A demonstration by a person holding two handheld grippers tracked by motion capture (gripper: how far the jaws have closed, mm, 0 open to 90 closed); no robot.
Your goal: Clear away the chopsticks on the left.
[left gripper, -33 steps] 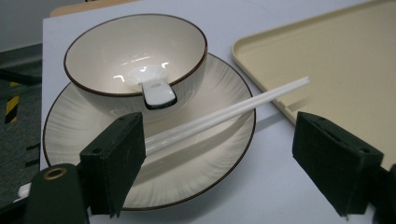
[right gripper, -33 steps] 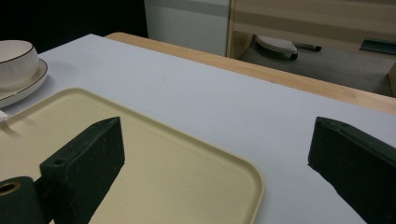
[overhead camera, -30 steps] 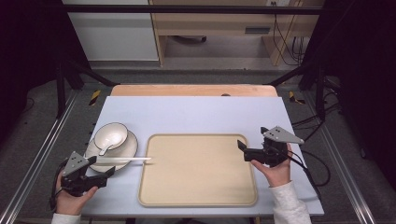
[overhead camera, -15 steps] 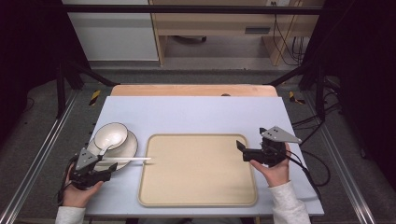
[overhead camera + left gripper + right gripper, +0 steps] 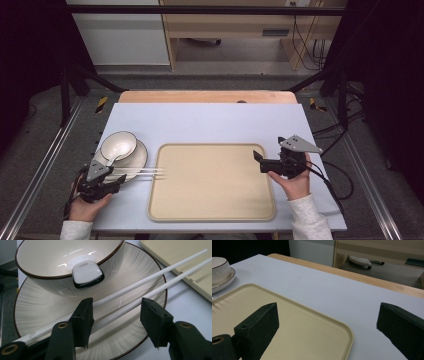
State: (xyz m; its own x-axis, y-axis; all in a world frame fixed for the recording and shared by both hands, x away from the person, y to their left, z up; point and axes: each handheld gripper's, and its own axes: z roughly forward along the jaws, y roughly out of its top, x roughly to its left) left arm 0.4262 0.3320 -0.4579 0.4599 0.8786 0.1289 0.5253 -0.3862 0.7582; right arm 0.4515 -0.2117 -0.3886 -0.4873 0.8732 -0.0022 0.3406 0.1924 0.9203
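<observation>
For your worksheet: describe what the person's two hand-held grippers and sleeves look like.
Both are black. The left hand-held gripper has blocky black jaws with brass-coloured pivot rings. The right hand-held gripper carries a grey three-cornered plate and trails a black cable. Both sleeves are white.

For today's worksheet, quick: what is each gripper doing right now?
Left gripper: open, jaws just closing around the two white chopsticks, pads not yet pressing them.
Right gripper: open, holding nothing.

Tray (image 5: 215,185) bare; bowl (image 5: 118,146) crowds chopsticks (image 5: 145,172).
</observation>
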